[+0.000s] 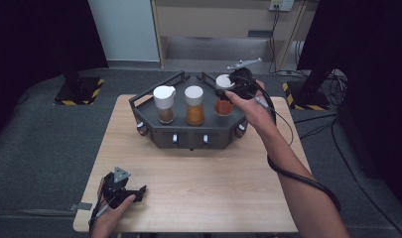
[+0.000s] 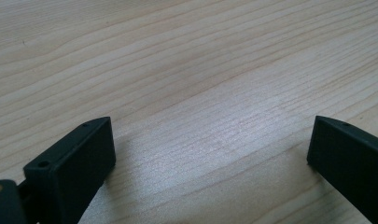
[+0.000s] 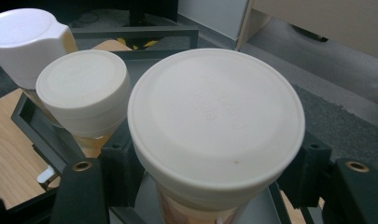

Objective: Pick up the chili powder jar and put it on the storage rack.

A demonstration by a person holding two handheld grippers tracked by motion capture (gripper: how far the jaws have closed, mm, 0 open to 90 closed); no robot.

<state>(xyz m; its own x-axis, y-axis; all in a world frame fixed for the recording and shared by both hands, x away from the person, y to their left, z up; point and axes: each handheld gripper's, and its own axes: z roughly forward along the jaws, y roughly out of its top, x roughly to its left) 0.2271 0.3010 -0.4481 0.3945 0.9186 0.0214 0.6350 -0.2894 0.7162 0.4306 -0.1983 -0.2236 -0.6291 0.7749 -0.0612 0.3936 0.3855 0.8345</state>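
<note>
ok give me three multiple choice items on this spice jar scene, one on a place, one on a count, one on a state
1. Where do the three jars stand?
A. in the dark tray
B. on the bare table
C. on the floor

2. How many white-lidded jars are there?
A. two
B. three
C. five

3. What are the right tongs doing?
A. hanging open above the table
B. lying on the floor
C. shut on the red-filled jar just under its lid

Answers:
1. A, the high view shows the brown-filled jar, the orange-filled jar and the red-filled one side by side inside the tray's raised rim.
2. B, three white lids show in the high view.
3. C, the right gripper view shows a jaw pressed against each side of the jar below its lid, while the left tongs stand open over bare wood.
</note>
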